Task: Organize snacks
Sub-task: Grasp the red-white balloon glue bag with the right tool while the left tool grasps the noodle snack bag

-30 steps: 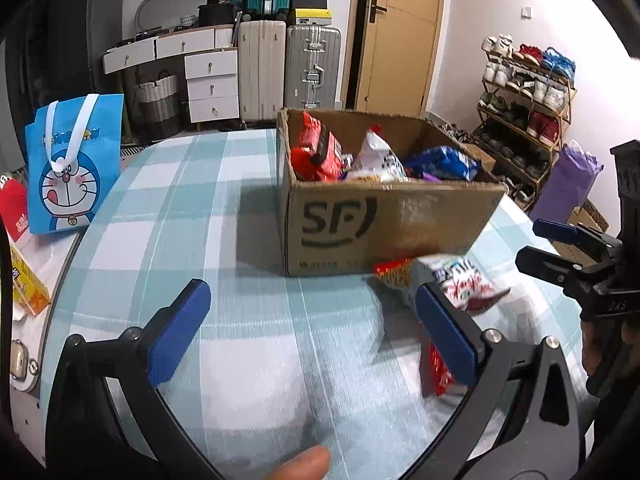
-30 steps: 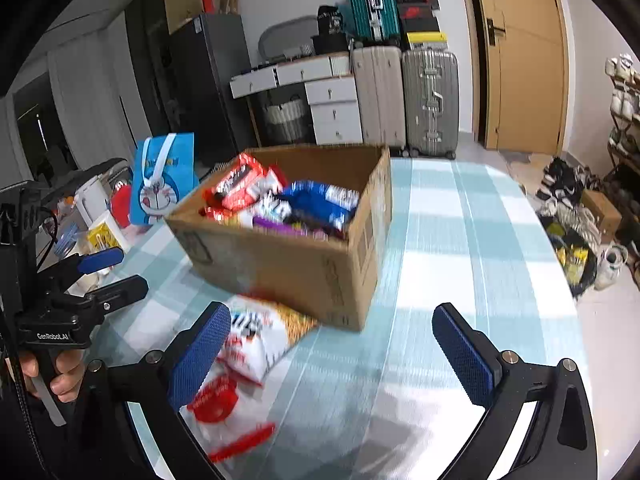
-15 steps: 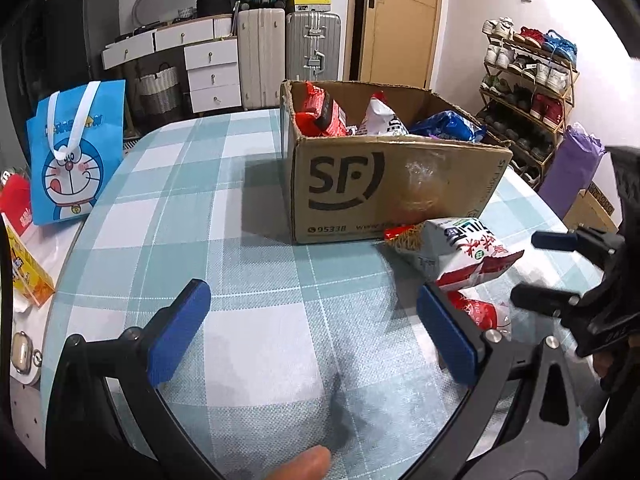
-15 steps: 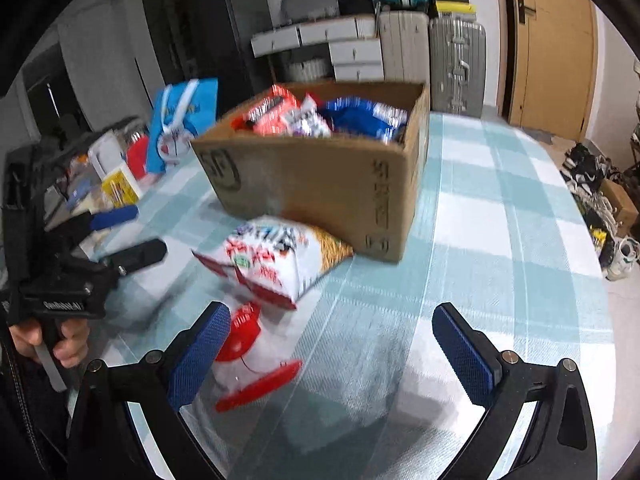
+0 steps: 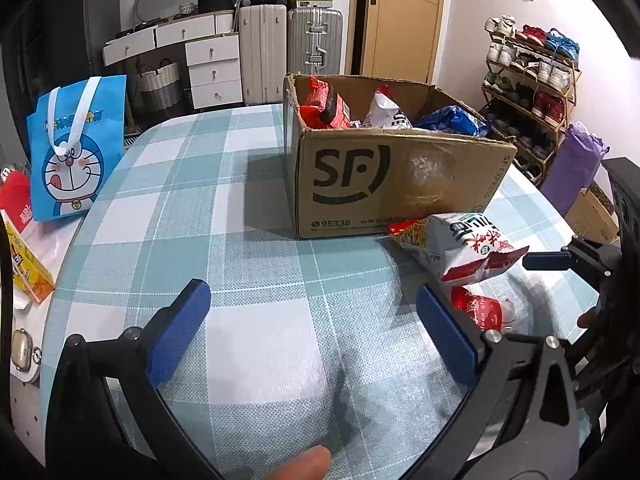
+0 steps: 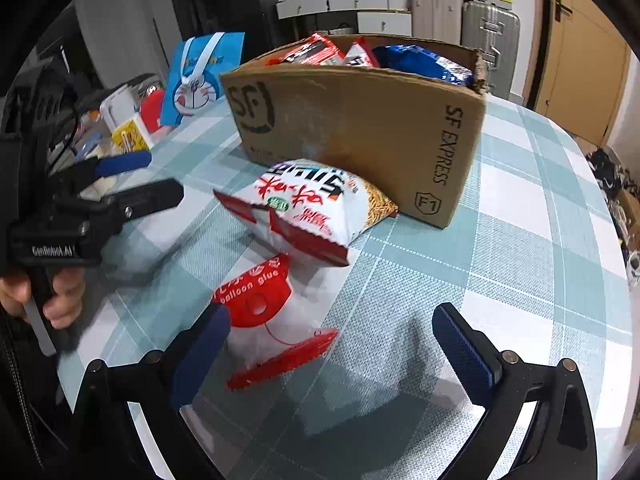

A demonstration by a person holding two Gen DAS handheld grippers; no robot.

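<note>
Since the earlier frames, both cameras have been brought lower and nearer to the counter [image 5: 256, 208], so the white noodle-snack bag [image 6: 308, 208] and the red-and-white packet [image 6: 264, 312] are now seen larger. The snack bag lies on the counter, leaning against the front wall of the cardboard box [image 6: 360, 128], at about 12 o'clock from the right tongs [image 6: 332, 344]. The packet, marked "balloon glue", lies flat just below the bag, with its left edge beside the left pad of the right tongs. The right tongs are spread wide and nothing is held. The left tongs [image 5: 312, 320] are also spread wide and empty, over bare cloth, with the bag at 2 o'clock. Several snacks are already seen inside the box.

The next grasp seems intended for one of the two loose items. It should be centred between the pads first, and the puffy bag should be pinched by its sealed edge, because it may be crushed or may slip.
</note>
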